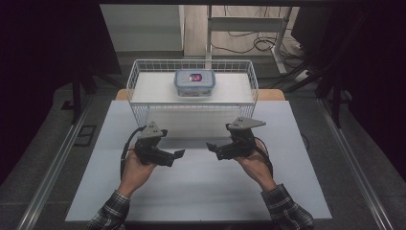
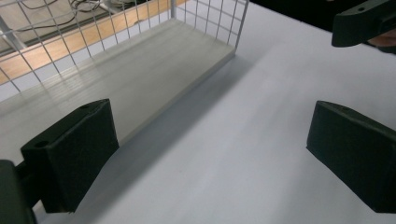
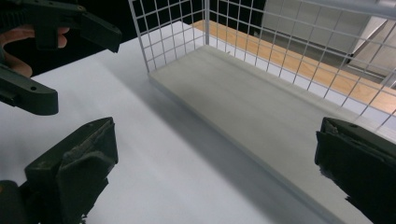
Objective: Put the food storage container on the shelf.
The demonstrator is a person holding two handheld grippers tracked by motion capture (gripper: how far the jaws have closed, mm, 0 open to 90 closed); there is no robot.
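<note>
We held the left gripper [image 1: 178, 154] and right gripper [image 1: 210, 146] released, facing each other above the white table [image 1: 201, 191], clear lidded plastic container [image 1: 194, 82] well apart, inside the white wire basket [image 1: 139, 72].

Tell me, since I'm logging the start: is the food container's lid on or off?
On: the blue-rimmed lid sits flat on the food container inside the wire basket.

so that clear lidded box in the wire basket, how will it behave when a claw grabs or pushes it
The lidded box looks like rigid plastic, so it should probably hold its shape in a grip. It is low and flat-bottomed, so it will likely slide across the wire basket floor rather than tip or roll. Its smooth walls may be slippery, and it holds a small reddish item, so it is probably light.
</note>
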